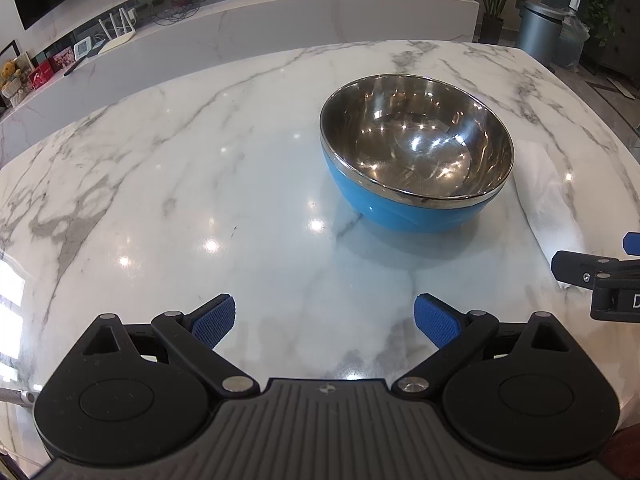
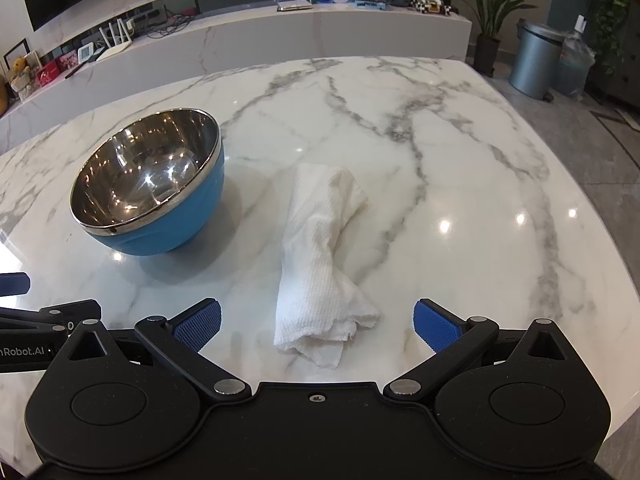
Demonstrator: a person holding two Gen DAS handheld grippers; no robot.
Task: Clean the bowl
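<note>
Right wrist view: right gripper hovers low over the near edge of the tabletop, jaws spread wide, nothing between the pads. Paper towel lies directly ahead, its crumpled near end sitting between the two fingertip lines, not touched. Towel's long axis runs away from the gripper toward the far edge, roughly in line with the fingers, so the jaws would close across its width. Bowl, blue outside and steel inside, stands upright to the left of the towel, a clear gap between them, toward the left edge.

Left wrist view: left gripper also spread apart and empty, above bare marble near the near edge. Bowl sits ahead and to its right, well apart; towel shows past the bowl's right side.

Judgement: right gripper is nearer the towel and squared to it; left is the nearer one for steadying the bowl. Neither step begun.
</note>
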